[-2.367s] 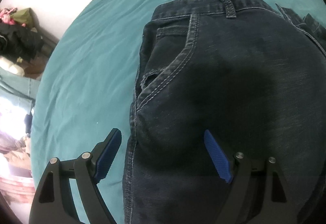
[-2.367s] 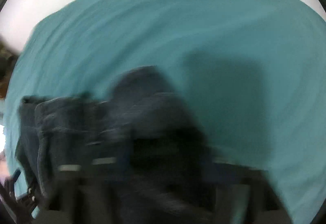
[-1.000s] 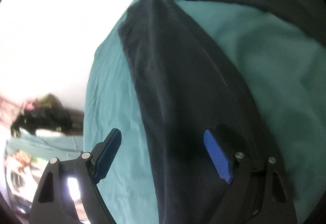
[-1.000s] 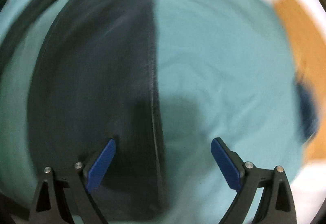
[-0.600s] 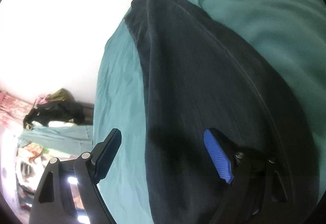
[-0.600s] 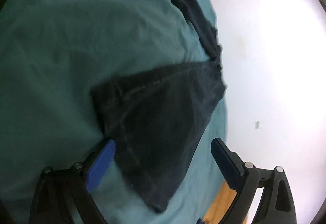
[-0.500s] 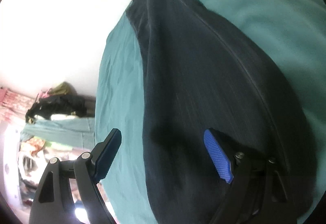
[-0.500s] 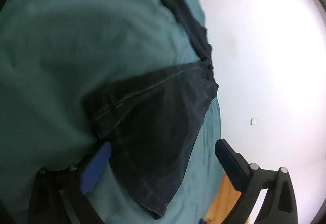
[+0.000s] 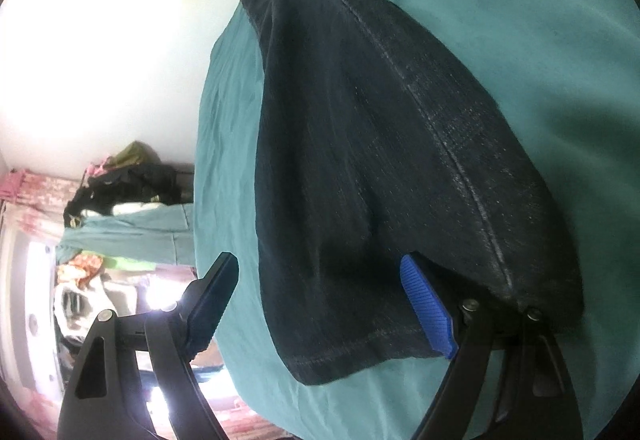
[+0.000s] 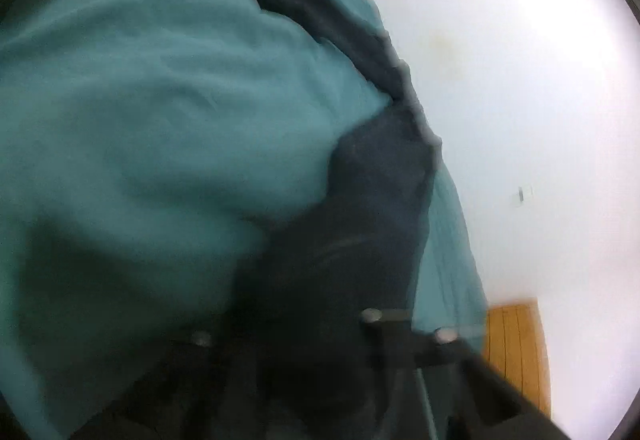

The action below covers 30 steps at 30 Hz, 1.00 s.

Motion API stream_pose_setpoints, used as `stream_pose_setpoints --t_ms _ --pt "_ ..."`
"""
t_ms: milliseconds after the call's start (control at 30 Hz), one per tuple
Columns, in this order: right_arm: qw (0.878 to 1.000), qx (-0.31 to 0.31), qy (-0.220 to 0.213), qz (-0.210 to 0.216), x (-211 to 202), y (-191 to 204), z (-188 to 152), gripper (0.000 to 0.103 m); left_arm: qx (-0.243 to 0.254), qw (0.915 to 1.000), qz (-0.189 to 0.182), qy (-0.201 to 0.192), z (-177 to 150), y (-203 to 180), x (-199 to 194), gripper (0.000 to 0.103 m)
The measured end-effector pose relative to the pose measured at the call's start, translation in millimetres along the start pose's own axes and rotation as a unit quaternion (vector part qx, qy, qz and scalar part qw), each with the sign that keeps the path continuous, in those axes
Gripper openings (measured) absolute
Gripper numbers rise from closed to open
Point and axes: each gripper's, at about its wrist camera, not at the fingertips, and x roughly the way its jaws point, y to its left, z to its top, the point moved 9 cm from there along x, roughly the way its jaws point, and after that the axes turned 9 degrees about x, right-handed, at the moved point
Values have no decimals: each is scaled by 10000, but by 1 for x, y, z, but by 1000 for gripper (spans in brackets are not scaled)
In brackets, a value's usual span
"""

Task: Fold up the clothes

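1. left gripper (image 9: 320, 304) spread wide over the near hem of the jeans leg (image 9: 380, 144), pinching nothing, right pad (image 9: 426, 310) touching denim.
2. right gripper (image 10: 288, 324) pressed together on dark denim at the other leg (image 10: 372, 208), blurred.
3. long axis running away from both tools across the teal bedsheet (image 9: 520, 20) toward the far edge.
4. probably hems carried forward along that axis next.

Bed and its load
Your teal bed (image 9: 540, 40) carries dark jeans (image 9: 380, 160), one leg reaching the bed's near edge.
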Motion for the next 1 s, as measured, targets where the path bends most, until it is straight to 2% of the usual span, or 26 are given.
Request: stream_pose_setpoints --t_ms 33,200,233,300,367,400,433,467,500,533,600,633,700,733,767,800,867,967,1000 --pt "9997 212 -41 132 -6 -6 0 3 -3 10000 -17 12 -1 0 0 85" --pt "9967 474 -502 436 2 -34 78 2 61 9999 -55 -85 -5 -1 -9 85" --pt "9966 310 -584 494 -15 -26 85 2 88 9999 -53 -112 -7 -1 -12 85" --pt "9971 -213 -278 671 -23 3 84 3 100 9998 -71 -139 -9 -1 -15 85" --pt "9935 -581 113 969 -20 33 73 11 128 9997 -99 -159 -11 -1 -15 85" --pt "9905 -770 328 1088 -17 46 65 29 155 9996 -125 -181 -12 -2 -14 85" --pt "9866 -958 542 1206 -14 58 57 52 190 9996 -113 -187 -13 -3 -14 85" --pt "9884 -790 534 1185 -20 48 55 61 244 9995 -57 -203 -13 -5 -15 85" --pt "9904 -580 500 1148 -28 35 53 77 329 9991 44 -281 -11 -6 -19 85" --pt "9920 -371 465 1110 -36 23 52 85 419 9983 150 -367 -10 -6 -22 85" --pt "9967 -138 313 742 -39 -11 44 87 655 9932 516 -807 0 -6 -45 85" --pt "9980 -257 195 539 -41 -25 33 88 724 9892 678 -1083 7 -6 -58 85" --pt "9956 -917 -4 164 -29 -31 7 88 898 9748 813 -1872 28 -17 -96 85" --pt "9925 -1224 -41 31 15 -38 15 88 978 9665 777 -2241 37 -26 -113 85" --pt "9885 -1509 -61 9 28 -33 5 88 1108 9556 741 -2628 47 -38 -128 85" --pt "9838 -1793 -80 -1 36 -26 -7 88 1315 9413 836 -2993 59 -53 -140 86" --pt "9784 -2032 -369 21 49 -24 -19 88 1741 9065 1054 -3699 82 -84 -164 86" --pt "9746 -2078 -814 165 65 -30 -21 88 2226 8728 983 -4230 113 -113 -169 86" --pt "9755 -1988 -898 293 67 -33 -18 80 2269 8726 872 -4235 120 -116 -165 86"
